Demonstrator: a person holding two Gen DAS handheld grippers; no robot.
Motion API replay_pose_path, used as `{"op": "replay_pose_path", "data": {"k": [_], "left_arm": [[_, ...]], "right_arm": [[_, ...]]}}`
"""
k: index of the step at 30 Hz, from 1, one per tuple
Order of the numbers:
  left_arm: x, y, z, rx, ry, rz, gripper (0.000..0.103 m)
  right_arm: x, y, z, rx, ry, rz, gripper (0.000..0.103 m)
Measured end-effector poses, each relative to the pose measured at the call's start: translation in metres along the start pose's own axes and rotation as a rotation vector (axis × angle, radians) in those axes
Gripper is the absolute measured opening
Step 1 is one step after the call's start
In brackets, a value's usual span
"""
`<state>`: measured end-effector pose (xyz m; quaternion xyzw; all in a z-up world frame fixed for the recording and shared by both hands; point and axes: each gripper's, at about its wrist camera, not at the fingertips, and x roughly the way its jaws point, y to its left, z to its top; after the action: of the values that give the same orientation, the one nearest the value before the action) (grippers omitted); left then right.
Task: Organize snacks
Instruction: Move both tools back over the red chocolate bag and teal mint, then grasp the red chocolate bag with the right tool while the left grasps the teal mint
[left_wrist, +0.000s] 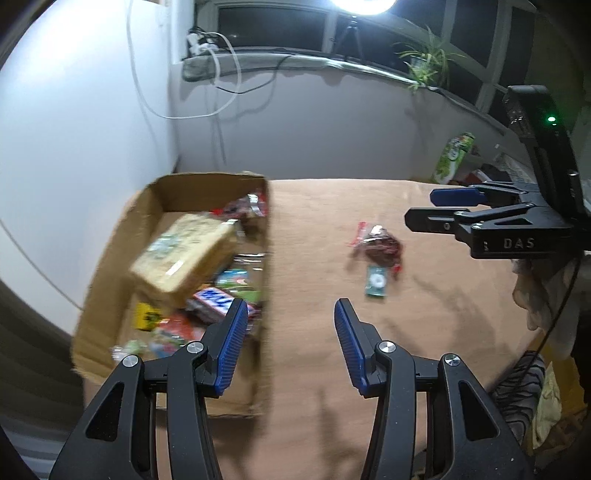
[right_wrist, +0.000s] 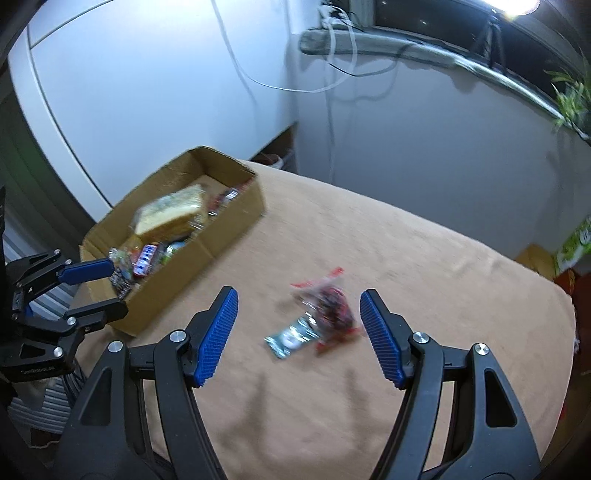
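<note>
A cardboard box (left_wrist: 110, 266) (right_wrist: 236, 218) at the table's left holds several snacks, among them a large tan packet (left_wrist: 184, 254) (right_wrist: 170, 214). A clear bag of dark red snacks (left_wrist: 380, 245) (right_wrist: 332, 306) and a small teal packet (left_wrist: 376, 282) (right_wrist: 291, 338) lie on the tan tablecloth to the right of the box. My left gripper (left_wrist: 291, 325) is open and empty, above the box's right wall. My right gripper (right_wrist: 299, 310) is open and empty, above the two loose packets. Each gripper shows in the other's view, the right (left_wrist: 424, 206) and the left (right_wrist: 107, 288).
A window sill with a potted plant (left_wrist: 428, 59) and cables runs behind the table. A green carton (left_wrist: 454, 155) and clutter stand at the far right edge. A white wall is close behind the box.
</note>
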<state>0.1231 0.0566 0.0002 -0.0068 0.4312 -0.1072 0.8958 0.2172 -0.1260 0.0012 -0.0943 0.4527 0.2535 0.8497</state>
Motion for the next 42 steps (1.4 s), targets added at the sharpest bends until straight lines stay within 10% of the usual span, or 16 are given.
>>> {"op": "replay_pose_path", "data": {"k": [16, 42], "left_arm": [[0.056, -0.070, -0.001, 0.061, 0.078, -0.093, 0.048], [0.124, -0.081, 0.007, 0.048, 0.171, -0.120, 0.047]], "right_arm": [[0.026, -0.045, -0.020, 0.042, 0.097, 0.051, 0.072], [0.095, -0.055, -0.008, 0.048, 0.206, 0.148, 0.072]]}}
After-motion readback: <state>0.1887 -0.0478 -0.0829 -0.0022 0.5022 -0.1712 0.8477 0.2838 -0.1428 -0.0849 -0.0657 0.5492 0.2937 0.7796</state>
